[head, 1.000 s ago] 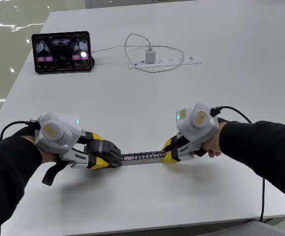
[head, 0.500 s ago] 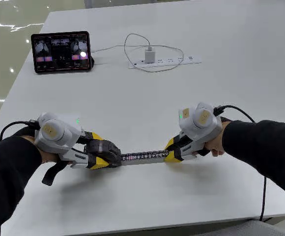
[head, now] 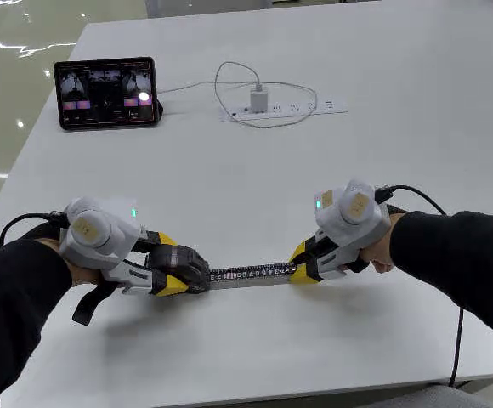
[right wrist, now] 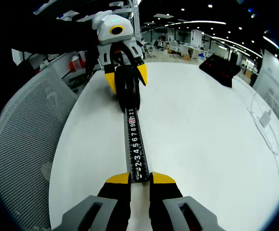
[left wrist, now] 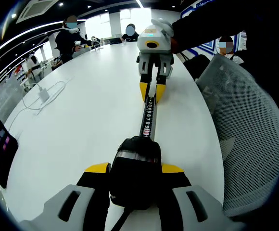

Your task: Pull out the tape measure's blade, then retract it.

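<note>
The blade (head: 251, 274) bars the gap between the two pairs of jaws, low over the table (head: 255, 195); bare surface lies on either side of it. Well beyond the jaws stand a tablet (head: 107, 91), a power strip (head: 285, 108) and a looped cable (head: 216, 87). A mesh chair (left wrist: 247, 139) sits behind the jaws, off the table edge.

Head view looks down; gripper views face each other along the blade (head: 251, 273).

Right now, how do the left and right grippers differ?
The left gripper is shut on the tape measure's black case; the right gripper is shut on the tip of the blade. The left gripper's fingers stand wide apart around the case; the right gripper's fingers are nearly together. Both face each other over the white table.
</note>
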Demonstrator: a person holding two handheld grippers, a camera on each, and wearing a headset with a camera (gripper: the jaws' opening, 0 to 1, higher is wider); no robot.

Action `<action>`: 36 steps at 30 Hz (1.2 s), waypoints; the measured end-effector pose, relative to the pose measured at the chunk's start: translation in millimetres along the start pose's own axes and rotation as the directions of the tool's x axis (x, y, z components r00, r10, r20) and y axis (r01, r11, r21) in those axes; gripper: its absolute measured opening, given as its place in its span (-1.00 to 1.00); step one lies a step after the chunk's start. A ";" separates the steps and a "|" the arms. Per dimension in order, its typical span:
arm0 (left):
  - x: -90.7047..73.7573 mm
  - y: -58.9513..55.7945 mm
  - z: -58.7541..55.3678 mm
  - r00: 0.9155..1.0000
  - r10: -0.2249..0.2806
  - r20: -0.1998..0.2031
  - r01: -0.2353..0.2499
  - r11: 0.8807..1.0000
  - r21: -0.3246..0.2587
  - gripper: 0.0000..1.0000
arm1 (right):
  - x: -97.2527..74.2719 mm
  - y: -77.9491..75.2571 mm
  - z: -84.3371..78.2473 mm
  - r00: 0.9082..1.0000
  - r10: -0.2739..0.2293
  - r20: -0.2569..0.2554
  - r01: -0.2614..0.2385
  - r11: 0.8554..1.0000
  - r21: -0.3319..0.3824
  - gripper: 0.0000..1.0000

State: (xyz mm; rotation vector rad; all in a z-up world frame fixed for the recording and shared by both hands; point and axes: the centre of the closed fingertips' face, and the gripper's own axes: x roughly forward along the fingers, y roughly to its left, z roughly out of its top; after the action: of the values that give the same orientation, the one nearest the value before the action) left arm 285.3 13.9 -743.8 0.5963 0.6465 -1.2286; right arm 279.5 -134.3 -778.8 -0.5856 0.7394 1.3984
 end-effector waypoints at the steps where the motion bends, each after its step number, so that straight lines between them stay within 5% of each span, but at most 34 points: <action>1: 0.0 0.1 0.0 1.000 0.000 0.001 0.000 1.000 0.000 -0.35 | -0.4 -0.2 -0.5 1.000 0.000 0.001 0.000 1.000 0.002 -0.80; 36: -0.1 -1.4 0.7 1.000 -0.004 0.001 0.004 1.000 0.005 -0.36 | -16.2 -0.6 -20.0 1.000 -0.016 0.015 0.015 1.000 0.026 -0.80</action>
State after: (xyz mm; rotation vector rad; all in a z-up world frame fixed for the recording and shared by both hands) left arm 284.0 13.2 -743.3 0.5990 0.6446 -1.2343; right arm 277.5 -159.9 -779.5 -0.5583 0.7381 1.3758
